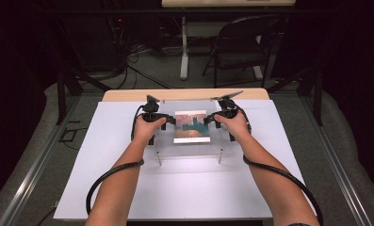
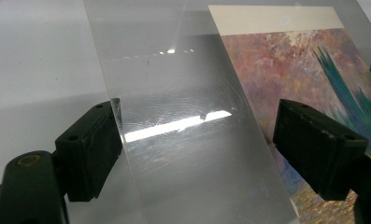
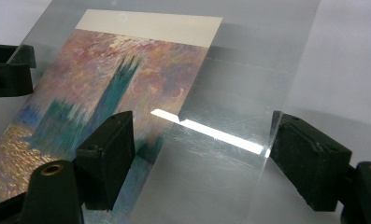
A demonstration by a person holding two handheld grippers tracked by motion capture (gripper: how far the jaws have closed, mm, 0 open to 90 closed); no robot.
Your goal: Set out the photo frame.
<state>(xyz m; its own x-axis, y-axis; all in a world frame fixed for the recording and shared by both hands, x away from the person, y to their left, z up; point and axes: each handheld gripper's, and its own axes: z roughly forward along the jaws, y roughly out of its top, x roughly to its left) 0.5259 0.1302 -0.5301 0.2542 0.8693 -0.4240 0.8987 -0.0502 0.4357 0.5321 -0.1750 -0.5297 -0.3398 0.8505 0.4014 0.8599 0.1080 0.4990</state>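
Clear acrylic sheet raised on 2 short posts above white table, lying over painted card. Left gripper jaws wide, one at the sheet's outer edge, one over the card; no visible clamp. Right gripper likewise wide, straddling the opposite edge strip
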